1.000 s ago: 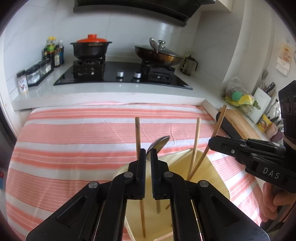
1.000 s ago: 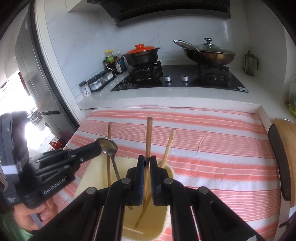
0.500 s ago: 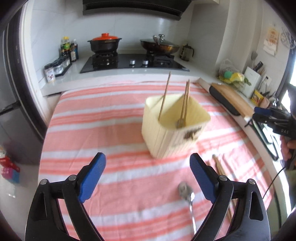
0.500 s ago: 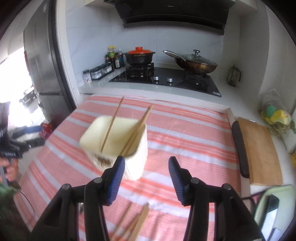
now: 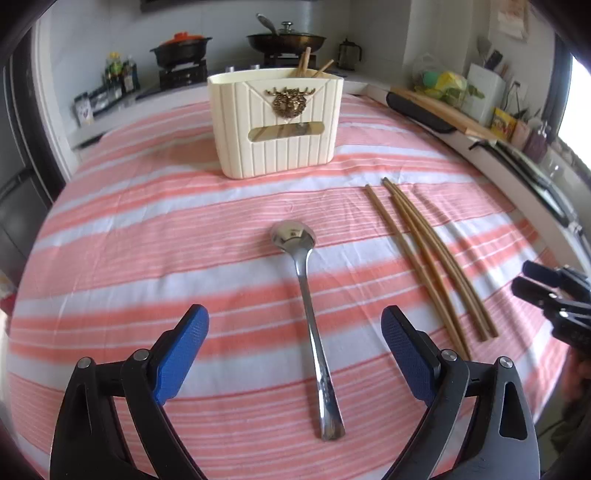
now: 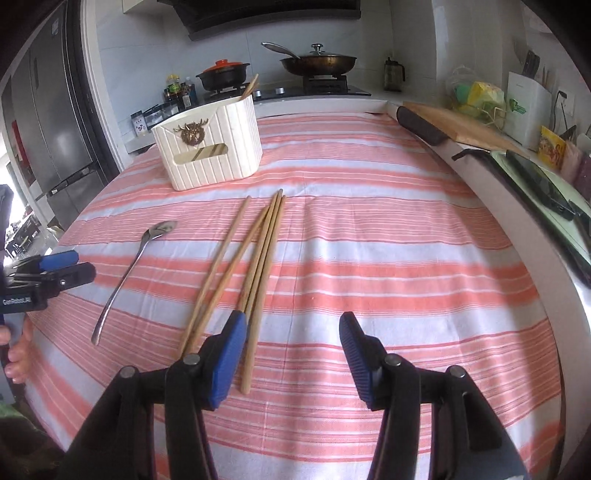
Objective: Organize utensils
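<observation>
place: home kitchen | evidence: gas hob [image 6: 280,90], lidded wok [image 6: 318,63], range hood [image 6: 273,14], fridge [image 6: 48,122]

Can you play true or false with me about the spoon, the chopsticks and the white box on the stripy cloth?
1. The spoon lies flat on the striped cloth. True.
2. The left tool is squeezing the spoon. False: its jaws stand open, with the spoon handle lying between them.
3. Some chopsticks lie loose on the cloth. True.
4. The utensil holder is empty. False: chopstick tips stick out of its top.
5. The right tool holds a chopstick. False: it is open and holds nothing.
</observation>
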Available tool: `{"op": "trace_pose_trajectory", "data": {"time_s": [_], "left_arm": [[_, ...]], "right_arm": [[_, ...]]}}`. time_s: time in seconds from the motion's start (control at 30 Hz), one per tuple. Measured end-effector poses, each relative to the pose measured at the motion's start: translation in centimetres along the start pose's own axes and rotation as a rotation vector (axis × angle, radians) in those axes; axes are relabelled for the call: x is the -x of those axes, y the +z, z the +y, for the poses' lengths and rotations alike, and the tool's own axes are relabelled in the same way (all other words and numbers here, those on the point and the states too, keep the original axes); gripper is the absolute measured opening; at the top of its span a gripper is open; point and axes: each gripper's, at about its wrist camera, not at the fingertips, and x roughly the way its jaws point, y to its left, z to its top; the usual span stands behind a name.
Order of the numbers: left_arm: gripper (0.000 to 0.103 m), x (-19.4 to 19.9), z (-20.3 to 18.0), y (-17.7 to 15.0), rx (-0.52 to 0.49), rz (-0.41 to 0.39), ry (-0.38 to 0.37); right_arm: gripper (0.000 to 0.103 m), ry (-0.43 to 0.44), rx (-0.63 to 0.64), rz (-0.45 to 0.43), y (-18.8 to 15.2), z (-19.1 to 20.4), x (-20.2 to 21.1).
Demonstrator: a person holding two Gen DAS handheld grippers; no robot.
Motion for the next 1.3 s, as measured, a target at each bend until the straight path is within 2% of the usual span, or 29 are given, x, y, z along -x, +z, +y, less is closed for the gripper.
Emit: {"op": "trace_pose_trajectory", "data": {"time_s": [0.1, 0.2, 0.27, 0.4, 0.5, 0.77, 0.83, 0.9, 1.0, 1.13, 1.3], "left_arm": [[0.095, -2.8, -1.8, 0.6, -0.105, 0.020, 0.171], [0.096, -4.9, -1.5, 0.6, -0.110, 0.054, 0.219], [0.096, -5.0, -0.6, 0.6, -0.083, 0.051, 0.204], [0.096, -4.6, 1.0, 0.6, -0.038, 0.056, 0.220], [0.096, -4.2, 2.0, 0.4, 0.005, 0.067, 0.197], [0.095, -2.7, 5.0, 0.4, 0.077, 0.053, 0.220], [0.095, -2.5, 6.0, 0.5, 0.131, 0.057, 0.186], [0.095, -2.3, 6.0, 0.7, 0.162, 0.049, 0.114], [0.095, -2.6, 3.8, 1.2, 0.103, 0.050, 0.062], [0.095, -4.9, 0.7, 1.9, -0.025, 0.063, 0.118], [0.094, -6.9, 1.5, 2.6, 0.007, 0.093, 0.133]], "right_arm": [[0.053, 0.018, 0.002, -0.012, -0.5, 0.5, 0.5], [0.053, 0.021, -0.003, -0.037, -0.5, 0.6, 1.3], [0.053, 0.021, -0.019, -0.046, -0.5, 0.2, 1.8], [0.053, 0.015, -0.066, -0.066, -0.9, -1.2, 2.8], [0.053, 0.010, -0.093, -0.072, -1.2, -1.9, 3.1], [0.053, 0.009, -0.121, -0.063, -1.9, -2.3, 2.7], [0.053, 0.008, -0.122, -0.058, -2.1, -2.2, 2.5], [0.053, 0.009, -0.119, -0.052, -2.1, -2.0, 2.4], [0.053, 0.011, -0.112, -0.044, -2.2, -1.6, 2.3], [0.053, 0.030, -0.123, -0.036, -2.2, -1.1, 2.3], [0.053, 0.036, -0.108, -0.051, -2.1, -0.6, 3.0]]}}
